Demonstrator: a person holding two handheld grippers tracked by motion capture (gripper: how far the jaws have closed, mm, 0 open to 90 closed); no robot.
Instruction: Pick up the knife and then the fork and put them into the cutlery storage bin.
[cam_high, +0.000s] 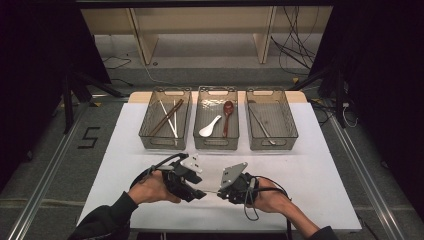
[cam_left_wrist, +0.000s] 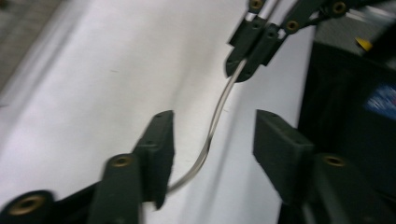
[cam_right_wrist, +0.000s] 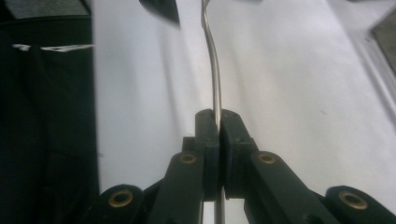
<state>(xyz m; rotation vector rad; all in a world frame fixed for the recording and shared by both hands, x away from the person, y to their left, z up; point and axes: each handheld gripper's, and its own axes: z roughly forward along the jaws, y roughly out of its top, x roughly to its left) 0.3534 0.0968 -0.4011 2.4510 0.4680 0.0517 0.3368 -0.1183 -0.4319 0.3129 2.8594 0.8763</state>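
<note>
A thin curved metal utensil handle (cam_high: 212, 192) spans the short gap between my two grippers, low over the white table (cam_high: 310, 190) near its front edge. My right gripper (cam_right_wrist: 218, 119) is shut on one end of the handle (cam_right_wrist: 214, 70). That same gripper (cam_left_wrist: 250, 44) clamps the handle's far end in the left gripper view. My left gripper (cam_left_wrist: 215, 140) is open, and the handle (cam_left_wrist: 223, 100) passes between its jaws, closer to the left one. From above, the left gripper (cam_high: 200, 194) and right gripper (cam_high: 222, 194) point at each other. The utensil's head is hidden.
Three clear bins stand in a row at the back of the table. The left bin (cam_high: 165, 90) holds chopsticks, the middle bin (cam_high: 216, 89) a white spoon (cam_high: 210, 127) and a brown spoon (cam_high: 227, 115), the right bin (cam_high: 270, 90) a metal utensil (cam_high: 261, 125).
</note>
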